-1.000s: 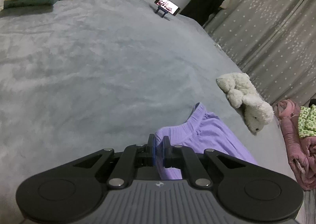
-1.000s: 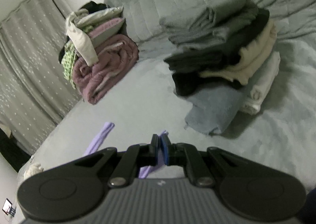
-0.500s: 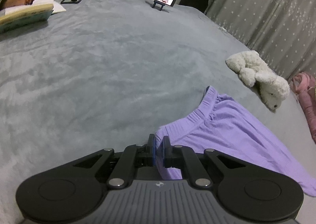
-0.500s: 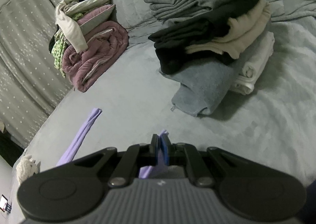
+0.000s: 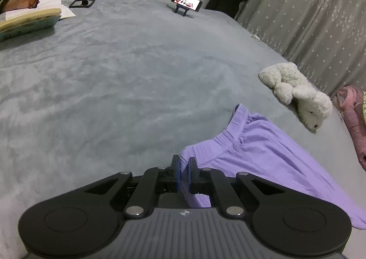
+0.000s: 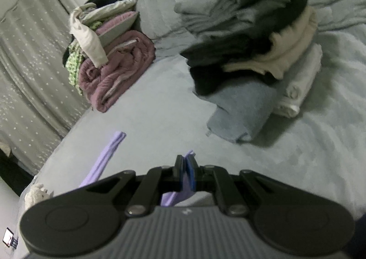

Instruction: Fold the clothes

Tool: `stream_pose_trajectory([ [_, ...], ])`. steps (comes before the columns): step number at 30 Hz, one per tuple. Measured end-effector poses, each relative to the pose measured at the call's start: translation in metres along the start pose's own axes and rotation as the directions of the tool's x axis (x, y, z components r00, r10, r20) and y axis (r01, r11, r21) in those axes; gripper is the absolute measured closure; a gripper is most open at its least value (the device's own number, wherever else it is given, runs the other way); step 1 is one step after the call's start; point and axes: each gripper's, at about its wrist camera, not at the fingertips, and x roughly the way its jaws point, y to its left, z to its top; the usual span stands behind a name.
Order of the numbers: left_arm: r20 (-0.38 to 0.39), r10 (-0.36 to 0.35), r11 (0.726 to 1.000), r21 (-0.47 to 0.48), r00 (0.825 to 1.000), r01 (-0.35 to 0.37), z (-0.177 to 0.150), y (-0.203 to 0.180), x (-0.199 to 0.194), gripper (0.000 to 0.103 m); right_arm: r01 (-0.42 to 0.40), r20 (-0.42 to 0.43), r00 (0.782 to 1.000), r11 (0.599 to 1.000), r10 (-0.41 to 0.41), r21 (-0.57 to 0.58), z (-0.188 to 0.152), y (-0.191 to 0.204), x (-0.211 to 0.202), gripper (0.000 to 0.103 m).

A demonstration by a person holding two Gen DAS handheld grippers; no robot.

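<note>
Purple pants (image 5: pixel 258 153) lie spread on the grey bed (image 5: pixel 114 80), waistband toward the far side. My left gripper (image 5: pixel 183 163) is shut on a corner of the waistband. My right gripper (image 6: pixel 186 163) is shut on a leg end of the same purple pants (image 6: pixel 183 188); the other leg (image 6: pixel 107 151) stretches flat to the left. The cloth under both grippers is partly hidden by the gripper bodies.
A white plush toy (image 5: pixel 297 92) lies right of the pants. A phone on a stand (image 5: pixel 186 3), a book (image 5: pixel 29 19) and a black frame (image 5: pixel 82 2) sit far back. A stack of folded clothes (image 6: pixel 256 57) and a pink blanket pile (image 6: pixel 109 62) stand ahead of the right gripper. Curtains (image 5: pixel 308 19) border the bed.
Both grippers stayed shut on the pants. The pants are now spread wider and flatter on the bed. The right view shifted and blurred with motion.
</note>
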Motion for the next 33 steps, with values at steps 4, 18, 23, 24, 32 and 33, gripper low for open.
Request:
stream_pose_trajectory([
  [4,0.002,0.009,1.000,0.006,1.000,-0.009,0.000,0.000,0.000,0.099,0.006,-0.001,1.000,1.000,-0.006,-0.005,-0.002,0.003,0.002,0.098],
  [18,-0.006,0.036,0.998,0.046,0.999,-0.036,-0.001,-0.003,0.000,0.099,0.028,-0.021,0.999,1.000,-0.028,-0.012,-0.007,-0.006,0.004,0.098],
  [23,-0.002,0.025,0.999,0.036,1.000,-0.025,-0.001,-0.001,-0.002,0.099,0.016,-0.019,1.000,1.000,-0.016,0.005,-0.004,-0.007,-0.001,0.098],
  [24,0.000,0.021,0.999,0.034,1.000,-0.021,-0.001,-0.001,-0.003,0.099,0.009,-0.017,1.000,1.000,-0.009,0.013,-0.003,-0.007,-0.003,0.098],
  [32,-0.009,0.035,0.998,0.045,0.999,-0.035,-0.001,0.000,-0.001,0.099,0.025,-0.009,1.000,1.000,-0.025,-0.018,-0.002,-0.005,-0.005,0.098],
  [33,-0.008,0.035,0.998,0.046,0.999,-0.034,-0.001,0.000,-0.001,0.099,0.036,-0.019,0.999,0.999,-0.036,-0.018,-0.003,-0.007,-0.002,0.098],
])
